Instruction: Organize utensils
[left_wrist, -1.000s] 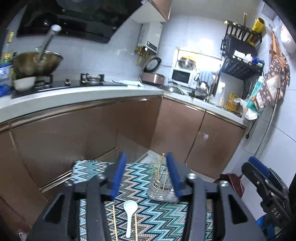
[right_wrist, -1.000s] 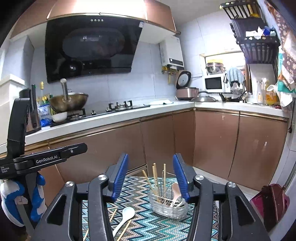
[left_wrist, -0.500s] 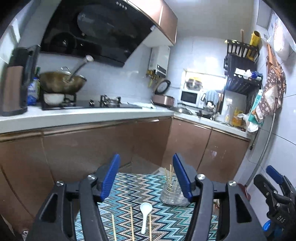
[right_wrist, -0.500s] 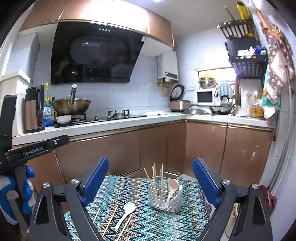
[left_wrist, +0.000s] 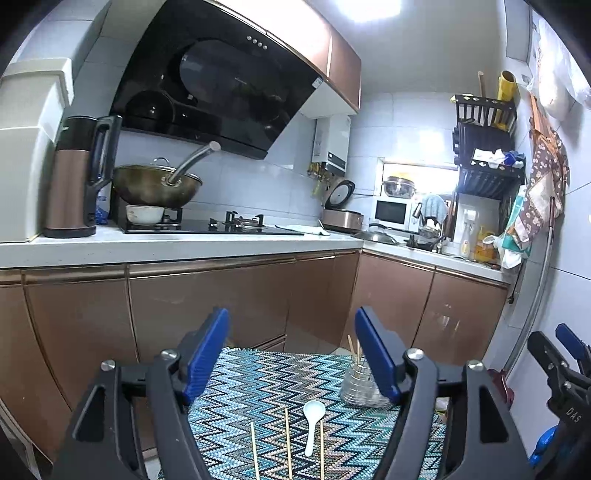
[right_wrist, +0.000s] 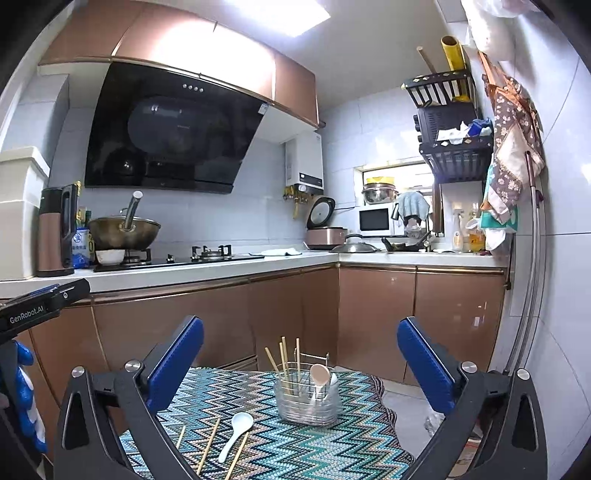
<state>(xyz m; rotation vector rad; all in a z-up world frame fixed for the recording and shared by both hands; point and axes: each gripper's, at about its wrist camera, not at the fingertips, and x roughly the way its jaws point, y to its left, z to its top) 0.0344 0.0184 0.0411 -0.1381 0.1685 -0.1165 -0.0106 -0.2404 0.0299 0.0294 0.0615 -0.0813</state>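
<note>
A clear utensil holder (right_wrist: 307, 400) stands upright on the zigzag-patterned mat (right_wrist: 332, 443), low and centre-right in the right wrist view. Inside it are several wooden chopsticks (right_wrist: 284, 360) leaning toward its left side and a pale spoon (right_wrist: 319, 374) on its right side. In the left wrist view the same holder (left_wrist: 360, 386) sits at lower right of centre, partly hidden behind the blue right-hand pad of the tongs.

Lying flat on the mat, left of the holder and apart from it, is a white soup spoon (right_wrist: 234, 434), bowl end toward the holder. Loose chopsticks (right_wrist: 208, 445) lie on both sides of it, roughly parallel. In the left wrist view the white spoon (left_wrist: 313, 421) lies low in the centre with loose sticks (left_wrist: 287, 441) beside it.

The right tongs (right_wrist: 300, 363) are spread wide, holding nothing, framing the holder from above the mat. The left tongs (left_wrist: 291, 350) are also parted with nothing between the pads, though less widely.

Behind the mat runs an L-shaped kitchen bench (right_wrist: 221, 267) with brown cabinet doors, carrying a wok (right_wrist: 123, 232) on the hob at centre left, a kettle (right_wrist: 55, 232) at far left, and a rice cooker (right_wrist: 325, 230) near the corner.
</note>
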